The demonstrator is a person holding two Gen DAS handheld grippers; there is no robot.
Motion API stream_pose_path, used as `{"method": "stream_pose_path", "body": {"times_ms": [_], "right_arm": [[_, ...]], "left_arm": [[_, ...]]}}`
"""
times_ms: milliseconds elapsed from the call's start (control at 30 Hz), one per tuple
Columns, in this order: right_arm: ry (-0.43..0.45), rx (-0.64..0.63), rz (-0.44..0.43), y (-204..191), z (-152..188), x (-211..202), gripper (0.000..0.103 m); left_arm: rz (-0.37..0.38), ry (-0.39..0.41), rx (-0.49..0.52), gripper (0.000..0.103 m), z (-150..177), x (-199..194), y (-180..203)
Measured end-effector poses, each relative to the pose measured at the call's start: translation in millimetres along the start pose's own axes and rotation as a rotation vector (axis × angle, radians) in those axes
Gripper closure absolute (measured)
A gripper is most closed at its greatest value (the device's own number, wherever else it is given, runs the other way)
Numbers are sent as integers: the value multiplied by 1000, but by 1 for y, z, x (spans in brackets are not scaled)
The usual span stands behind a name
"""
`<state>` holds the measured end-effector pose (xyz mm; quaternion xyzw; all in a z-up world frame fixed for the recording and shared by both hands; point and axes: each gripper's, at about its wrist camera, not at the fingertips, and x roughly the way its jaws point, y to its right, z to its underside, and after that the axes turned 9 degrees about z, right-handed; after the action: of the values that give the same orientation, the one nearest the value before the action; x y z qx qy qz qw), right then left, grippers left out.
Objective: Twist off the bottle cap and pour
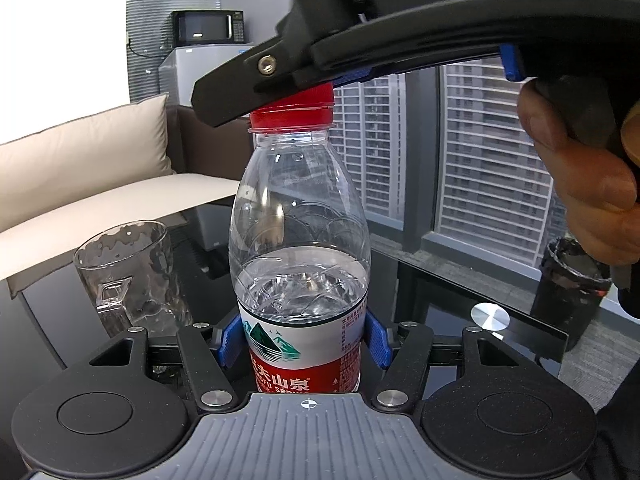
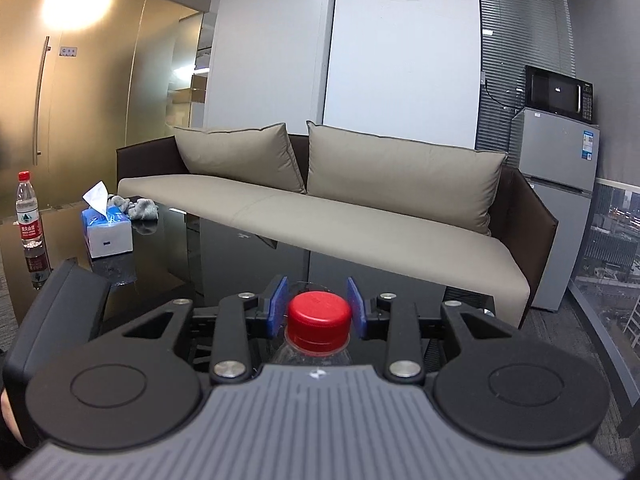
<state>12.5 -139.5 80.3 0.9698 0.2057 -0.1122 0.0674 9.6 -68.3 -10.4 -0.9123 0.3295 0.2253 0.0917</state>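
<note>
Water fills only the lower part of the bottle (image 1: pixel 299 240), so you are handling something light, with its weight low and a thin clear wall above the label that will dent under a hard squeeze. It stands upright on the dark glass bench, well in from the edges that show, with the glass mug (image 1: pixel 132 276) just beside it on its left in the left wrist view.

Your left tongs (image 1: pixel 305 344) are closed on the bottle at the label band, blue pads pressed to both sides. That is the sensible place: the wall is stiffer there and the load sits near the grip.

Your right tongs (image 2: pixel 317 308) straddle the red cap (image 2: pixel 319 320). The pads stand close on either side, but whether they actually bite it you cannot tell from these views; a sliver of gap seems to show. The cap sits on the neck, and its ribbed skirt is hard, small and the only part worth gripping for a turn.

The mug looks empty, is fragile, and the glossy bench will let both slide, so keep the bottle pinned against any twist.
</note>
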Motion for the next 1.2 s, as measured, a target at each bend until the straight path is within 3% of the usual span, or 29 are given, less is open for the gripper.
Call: {"method": "stream_pose_path", "body": {"times_ms": [567,1000,1133,1200], "right_arm": [[48,-45,10,-1,9,-3,71],[80,-118,-159,31,10,1,71],[72,-84,-138,32,9,-1,71],[67,-76,-114,28,8,-3,72]], "left_arm": [[1,3,5,46,0,0,5],[19,38,9,48,2,-1,3],[5,65,15,45,2,-2,6],[-2,78,18,31,2,-3,7]]}}
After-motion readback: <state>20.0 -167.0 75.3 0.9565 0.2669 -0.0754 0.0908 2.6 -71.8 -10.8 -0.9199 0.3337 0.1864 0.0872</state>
